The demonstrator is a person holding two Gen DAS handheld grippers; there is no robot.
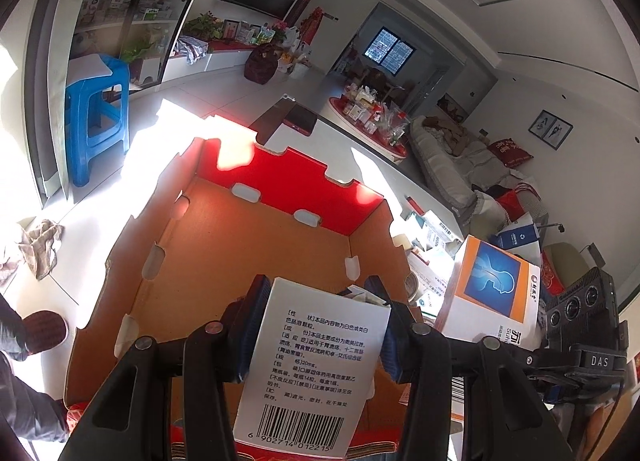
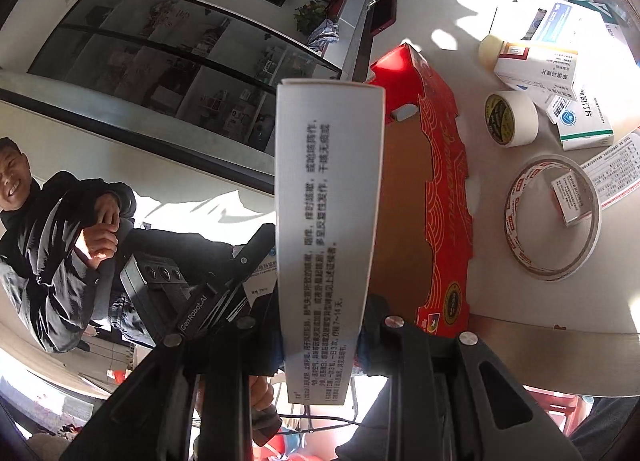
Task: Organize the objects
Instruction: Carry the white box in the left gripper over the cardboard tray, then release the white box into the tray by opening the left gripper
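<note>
Red-and-brown cardboard box (image 1: 248, 245) sits open on the table, filling the left wrist view from 9 to 1 o'clock; inside looks nearly empty. Left gripper (image 1: 316, 325) clamps a white medicine carton (image 1: 316, 365), barcode end toward the camera, held above the box's near wall. Right gripper (image 2: 324, 341) is squeezed shut on a second, narrow white carton (image 2: 328, 221), held by one end so most of its length sticks out; the box's patterned red wall (image 2: 444, 197) lies at 2 o'clock from it. Loose stock at 1–3 o'clock on the table (image 2: 460, 13): tape rolls (image 2: 510, 117), more medicine boxes (image 2: 536, 65).

Risks, as judged:
- Both cartons heading for one opening; the grippers may knock together over the box.
- The end-held carton can pivot or slip out of the pads.
- Either carton may catch the notched rim and land outside.
- Thin card may crush under the clamp.
</note>
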